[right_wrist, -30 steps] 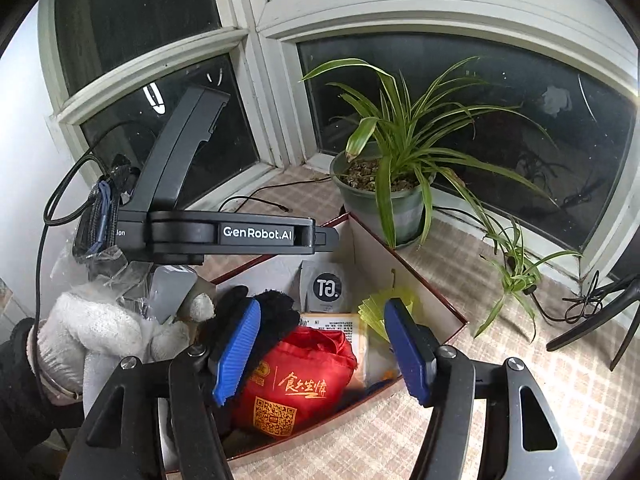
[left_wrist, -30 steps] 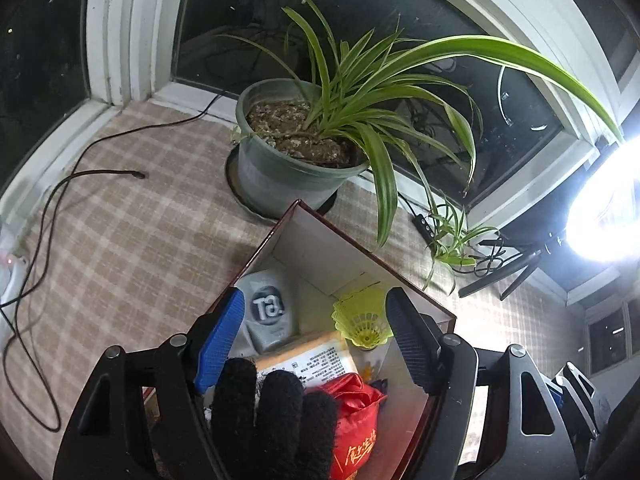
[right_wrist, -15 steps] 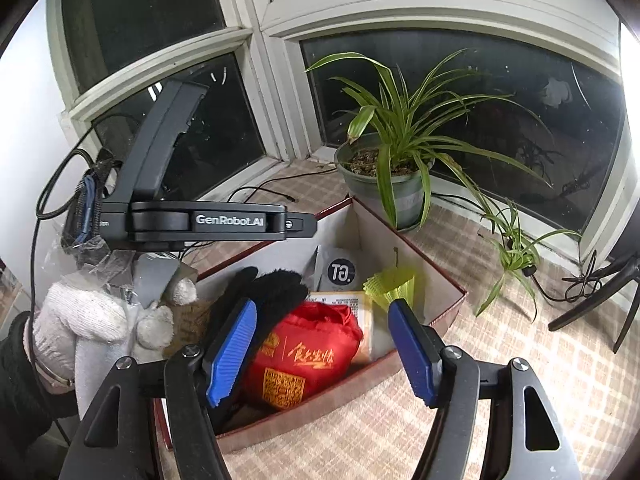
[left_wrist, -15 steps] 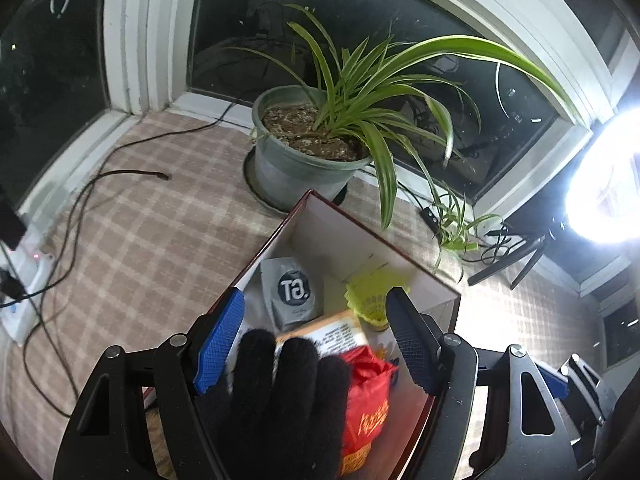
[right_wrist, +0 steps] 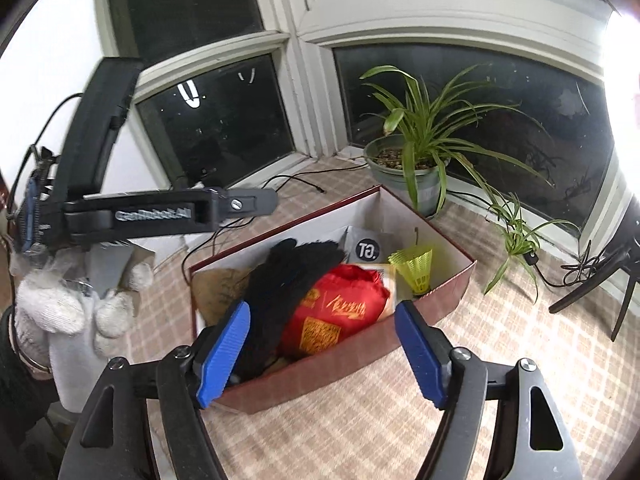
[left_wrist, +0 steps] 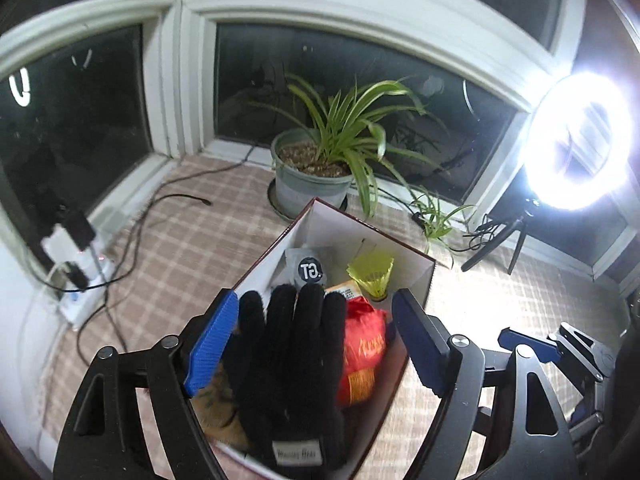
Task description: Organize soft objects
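Both jaws spread, gripping nothing | your left gripper [left_wrist: 312,344] has pulled back from black glove [left_wrist: 292,364] | glove now rests in box [right_wrist: 452,280].

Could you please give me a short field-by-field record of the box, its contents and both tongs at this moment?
container: dark red open cardboard box on checked cloth
on top: black knitted glove, lying over red fabric pouch
far end: yellow plastic shuttlecock, grey sachet with round black logo
left tongs: open, above the glove, not gripping
right tongs: open, empty, at the box's near wall
beyond box: green spider plant in grey pot
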`<action>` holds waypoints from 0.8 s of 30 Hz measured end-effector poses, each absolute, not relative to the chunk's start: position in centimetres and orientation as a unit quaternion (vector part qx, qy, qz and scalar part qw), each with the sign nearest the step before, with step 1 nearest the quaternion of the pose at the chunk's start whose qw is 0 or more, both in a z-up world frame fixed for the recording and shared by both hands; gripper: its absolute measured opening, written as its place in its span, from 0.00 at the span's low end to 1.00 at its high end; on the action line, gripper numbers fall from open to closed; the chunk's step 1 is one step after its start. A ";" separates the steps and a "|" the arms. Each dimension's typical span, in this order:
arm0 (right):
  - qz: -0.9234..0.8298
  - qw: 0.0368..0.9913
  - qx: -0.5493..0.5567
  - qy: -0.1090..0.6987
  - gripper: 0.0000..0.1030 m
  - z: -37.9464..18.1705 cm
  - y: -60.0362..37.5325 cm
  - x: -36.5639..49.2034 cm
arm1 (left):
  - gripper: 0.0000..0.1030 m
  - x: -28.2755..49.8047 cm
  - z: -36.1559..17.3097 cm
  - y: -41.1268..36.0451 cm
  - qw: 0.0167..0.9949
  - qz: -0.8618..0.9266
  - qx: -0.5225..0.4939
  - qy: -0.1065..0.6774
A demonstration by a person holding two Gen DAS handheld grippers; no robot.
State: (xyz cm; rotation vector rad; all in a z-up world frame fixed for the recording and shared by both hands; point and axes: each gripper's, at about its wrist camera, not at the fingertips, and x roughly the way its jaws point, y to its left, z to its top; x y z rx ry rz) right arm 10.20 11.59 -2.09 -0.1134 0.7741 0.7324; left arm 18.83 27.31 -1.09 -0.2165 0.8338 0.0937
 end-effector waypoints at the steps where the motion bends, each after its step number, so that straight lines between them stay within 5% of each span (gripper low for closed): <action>1: 0.351 0.860 -0.056 0.367 0.70 -2.0 11.4 9.6 | 0.77 18.0 -0.7 27.2 0.910 0.047 -0.103 0.399; 24: 0.309 0.875 -0.028 0.371 0.84 -1.9 3.5 2.3 | 0.78 5.1 1.1 20.6 0.918 0.094 -0.060 0.381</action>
